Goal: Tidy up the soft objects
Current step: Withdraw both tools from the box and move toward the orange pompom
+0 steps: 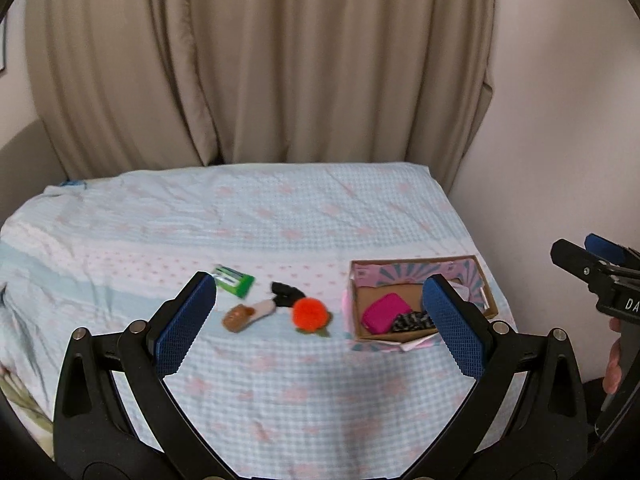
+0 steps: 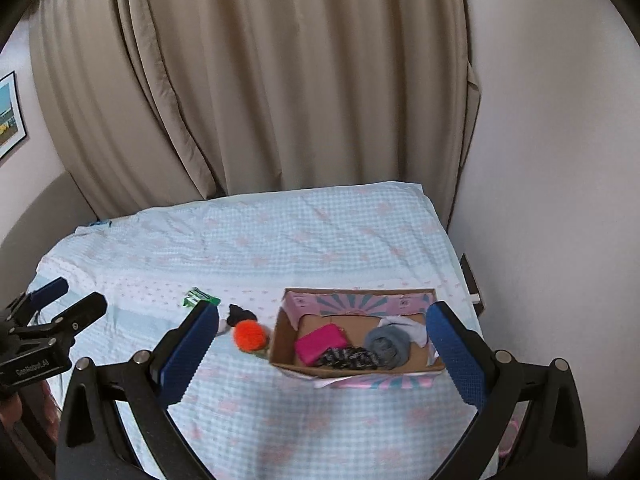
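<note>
Pompom [image 1: 308,313] lies on the bed [image 1: 280,220] beside my box [image 2: 424,370]; both grippers, left [image 1: 320,312] and right [image 2: 320,344], hover with jaws wide, empty.

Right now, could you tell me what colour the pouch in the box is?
Bright pink pouch; the right wrist view shows it best.

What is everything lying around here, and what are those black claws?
Bed: one, blue-and-pink checked sheet.
Box: one, cardboard, right side of bed.
Pouch: one, pink, in box.
Striped cloth: one, black-white, in box.
Grey cloth: one, in box.
White cloth: one, in box.
Pompom: one, orange, left of box.
Black cloth: one, behind pompom.
Brown toy: one, left of pompom.
Green pack: one.
Curtain: beige, behind bed.
Picture: one, on the wall.
Left gripper: open, empty.
Right gripper: open, empty.
</note>
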{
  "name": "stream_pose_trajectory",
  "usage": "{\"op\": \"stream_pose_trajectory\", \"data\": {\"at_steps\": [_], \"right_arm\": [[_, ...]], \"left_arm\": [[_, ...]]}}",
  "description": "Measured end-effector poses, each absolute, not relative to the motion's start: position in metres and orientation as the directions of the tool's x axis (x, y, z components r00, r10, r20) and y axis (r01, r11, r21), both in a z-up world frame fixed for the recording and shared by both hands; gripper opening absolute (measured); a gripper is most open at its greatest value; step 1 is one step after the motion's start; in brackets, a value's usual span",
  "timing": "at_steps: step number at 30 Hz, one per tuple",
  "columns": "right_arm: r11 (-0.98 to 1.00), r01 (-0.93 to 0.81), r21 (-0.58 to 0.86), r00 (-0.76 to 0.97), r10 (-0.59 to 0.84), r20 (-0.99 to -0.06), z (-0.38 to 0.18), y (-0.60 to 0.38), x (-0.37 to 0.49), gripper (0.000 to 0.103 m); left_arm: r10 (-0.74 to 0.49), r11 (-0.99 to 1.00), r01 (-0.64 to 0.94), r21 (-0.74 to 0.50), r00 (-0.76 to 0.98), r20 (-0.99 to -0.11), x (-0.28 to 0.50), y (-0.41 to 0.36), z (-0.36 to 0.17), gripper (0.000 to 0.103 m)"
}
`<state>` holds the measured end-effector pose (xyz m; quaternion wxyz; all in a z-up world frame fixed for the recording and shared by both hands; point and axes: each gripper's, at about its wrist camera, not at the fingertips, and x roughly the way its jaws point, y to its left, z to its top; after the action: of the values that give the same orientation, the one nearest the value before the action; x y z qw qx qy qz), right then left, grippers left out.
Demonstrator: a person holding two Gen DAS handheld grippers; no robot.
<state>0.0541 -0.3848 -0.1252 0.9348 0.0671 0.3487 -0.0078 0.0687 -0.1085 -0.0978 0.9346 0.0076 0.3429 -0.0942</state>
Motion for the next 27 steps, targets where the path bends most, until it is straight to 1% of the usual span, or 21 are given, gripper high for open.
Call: {"op": "stream_pose_trajectory", "data": {"at_steps": [5,11,15,22,27], "right_arm": [[0.991,0.063,0.119,0.787,0.024,-0.617,-0.119,-0.343,0.038,0.103],[0.988,0.098,0.122,0.783,-0.001,-0.622,-0.128,-0.282,0.04,0.103],[0.986,0.121,0.113,0.787,-0.026,-0.616,-0.139,-0.239,0.045,0.103],[0.968,0.195,0.158,0.789,-0.059,-0.611,-0.171,-0.18,0.069,0.103],[0.964,0.229,0.133,0.781,-0.101,-0.616,-0.204,-0.154,0.095,0.103]], "left_arm": [[-0.162,0.984,0.172,-0.045,0.765,-0.623,0.056,-0.058,-0.099,0.103],[-0.202,0.974,0.225,-0.04,0.763,-0.614,0.062,0.006,-0.101,0.103],[-0.218,0.965,0.26,-0.024,0.751,-0.623,0.076,0.044,-0.108,0.103],[-0.292,0.926,0.378,0.001,0.717,-0.633,0.118,0.096,-0.137,0.103],[-0.354,0.881,0.474,0.009,0.67,-0.653,0.158,0.101,-0.173,0.103]]}}
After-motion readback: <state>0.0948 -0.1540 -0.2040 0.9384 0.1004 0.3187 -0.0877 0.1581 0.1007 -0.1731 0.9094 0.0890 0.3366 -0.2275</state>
